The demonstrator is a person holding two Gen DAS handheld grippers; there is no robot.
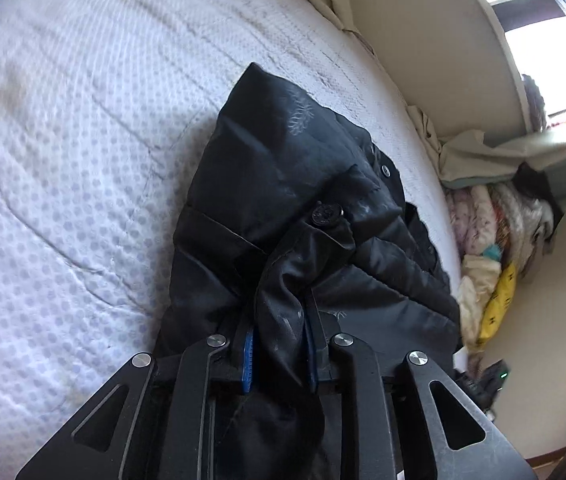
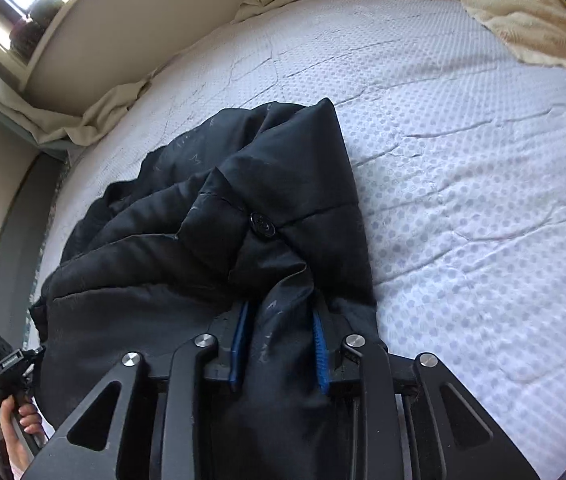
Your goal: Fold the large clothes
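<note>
black jacket (image 1: pixel 283 184), white dotted mattress (image 1: pixel 83 120)

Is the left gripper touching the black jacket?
Touching. The left wrist view shows the left gripper clamped on a bunched fold of the black jacket, fabric pinched between both blue pads.

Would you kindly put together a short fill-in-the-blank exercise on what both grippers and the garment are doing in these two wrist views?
1. The left gripper is shut on a bunch of the ____ jacket.
2. The right gripper grips the jacket between fingers with ____ pads.
3. The jacket lies partly on a dotted white ____.
4. Near the right gripper's grip sits a round black ____ on the jacket.

Missing words: black; blue; mattress; button
</note>
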